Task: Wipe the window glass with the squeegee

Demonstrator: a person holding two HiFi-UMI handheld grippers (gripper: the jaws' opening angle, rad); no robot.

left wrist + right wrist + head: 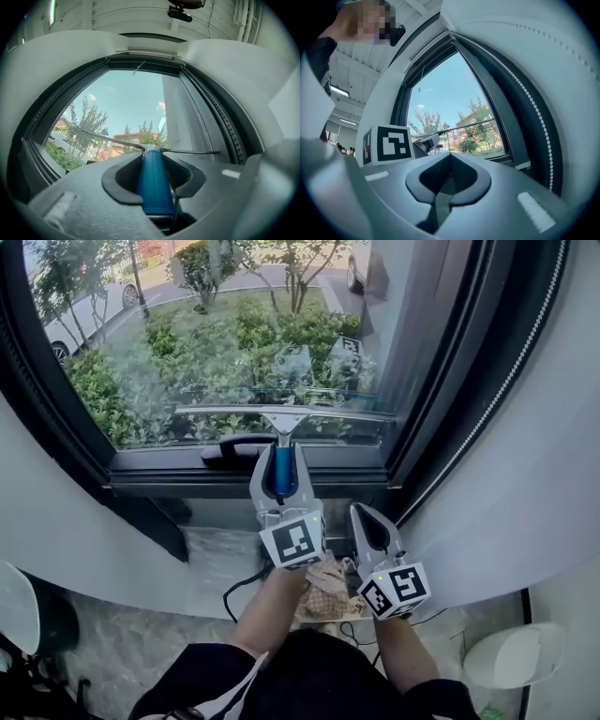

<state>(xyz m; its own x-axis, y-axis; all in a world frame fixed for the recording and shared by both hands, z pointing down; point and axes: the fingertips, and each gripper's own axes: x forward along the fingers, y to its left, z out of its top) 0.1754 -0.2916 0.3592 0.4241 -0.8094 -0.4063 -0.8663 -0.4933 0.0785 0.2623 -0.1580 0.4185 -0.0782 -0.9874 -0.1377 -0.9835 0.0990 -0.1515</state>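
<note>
1. Squeegee (284, 415): blade lying level across the lower window glass (169, 343), just above the bottom frame (187, 465).
2. Left gripper (279, 460): clamped on the blue handle.
3. Right gripper (366, 517): jaws together, empty, beside the left.

We are holding the left hand-held gripper (279, 457) at the middle of the head view, with its tips pointing toward the top of the frame. Its jaws are clamping the blue handle of the squeegee (282, 472), which is sitting centred between them in the left gripper view. Its marker cube (292, 542) is facing up at us. We are carrying the right hand-held gripper (364, 514) lower and just to the right, its jaws pressing together on nothing. Our left forearm (270, 610) and right forearm (396, 645) are reaching up from the bottom centre.
</note>
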